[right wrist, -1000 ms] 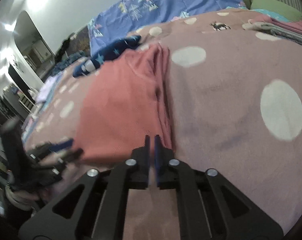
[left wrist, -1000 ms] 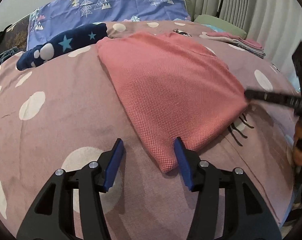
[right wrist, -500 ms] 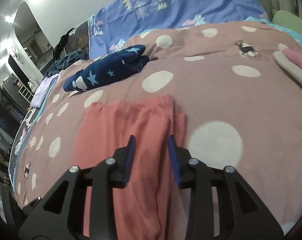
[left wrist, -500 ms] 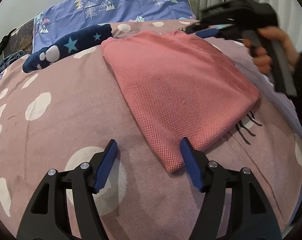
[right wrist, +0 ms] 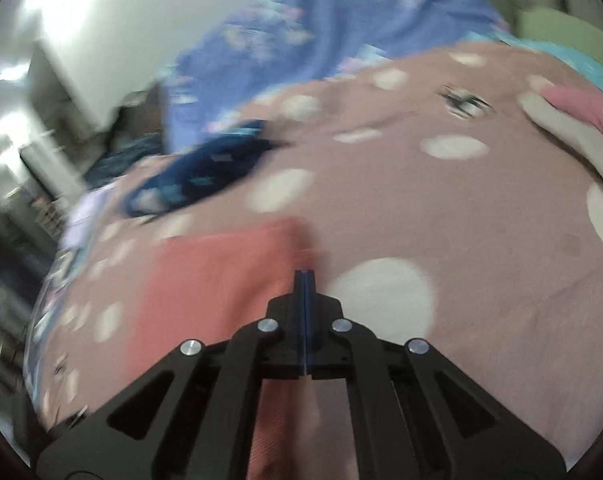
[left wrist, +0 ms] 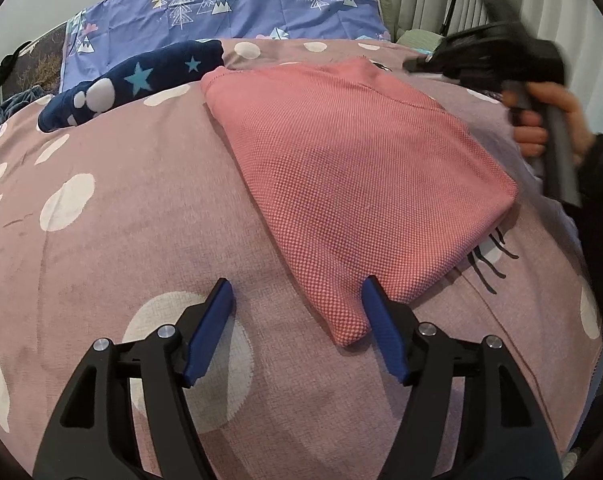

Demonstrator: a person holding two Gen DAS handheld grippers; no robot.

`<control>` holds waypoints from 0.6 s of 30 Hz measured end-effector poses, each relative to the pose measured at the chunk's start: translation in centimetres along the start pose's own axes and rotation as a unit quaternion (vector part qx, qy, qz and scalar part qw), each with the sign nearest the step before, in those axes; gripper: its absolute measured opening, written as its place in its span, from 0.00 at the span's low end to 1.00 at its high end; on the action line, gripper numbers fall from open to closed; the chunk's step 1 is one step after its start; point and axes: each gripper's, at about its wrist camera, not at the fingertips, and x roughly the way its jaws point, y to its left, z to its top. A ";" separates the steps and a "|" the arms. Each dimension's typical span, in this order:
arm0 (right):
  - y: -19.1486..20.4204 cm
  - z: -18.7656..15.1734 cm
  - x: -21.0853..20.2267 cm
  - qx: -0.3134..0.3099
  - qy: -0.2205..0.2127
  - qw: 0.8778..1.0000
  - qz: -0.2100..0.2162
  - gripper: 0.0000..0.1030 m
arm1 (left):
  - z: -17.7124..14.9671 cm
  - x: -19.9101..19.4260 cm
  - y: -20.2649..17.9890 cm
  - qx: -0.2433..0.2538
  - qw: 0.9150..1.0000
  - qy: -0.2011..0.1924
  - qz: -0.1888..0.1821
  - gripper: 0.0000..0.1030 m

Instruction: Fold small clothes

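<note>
On the bed (left wrist: 149, 240), the pink garment (left wrist: 353, 168) lies half-folded. Left gripper (left wrist: 297, 328) jaws stand released beside its near corner; right gripper (right wrist: 304, 280) jaws are clenched at the far edge, whether on cloth cannot be told. Both corners should be lifted together.

folded coral waffle-knit garment (left wrist: 353, 184) flat on the spotted blanket, apparently halved

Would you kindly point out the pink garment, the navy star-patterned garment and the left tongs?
pink garment (left wrist: 353, 168), left wrist view, middle of its top face.
navy star-patterned garment (left wrist: 141, 78), left wrist view, beside a star.
left tongs (left wrist: 297, 322), left wrist view, midway between fingertips.
</note>
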 end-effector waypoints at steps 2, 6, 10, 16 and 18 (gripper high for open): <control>2.8 -1.6 -1.2 -0.052 0.007 0.998 0.032 0.02 | 0.0 0.0 0.0 0.000 1.000 0.000 -0.001 0.66; 3.6 -5.8 0.5 -0.124 0.063 0.988 -0.061 0.02 | 0.0 0.0 0.0 0.000 1.000 -0.001 -0.001 0.67; 1.3 -6.1 -0.6 -0.078 0.035 0.989 -0.120 0.02 | 0.0 0.0 0.0 0.001 1.000 0.000 -0.001 0.67; 4.8 -8.2 -5.4 -0.106 0.008 0.994 0.005 0.02 | 0.0 0.0 0.0 0.001 1.000 -0.001 -0.001 0.67; 6.0 -10.1 -4.8 -0.135 0.036 0.990 -0.005 0.03 | 0.0 0.0 -0.1 0.002 1.000 -0.002 0.001 0.67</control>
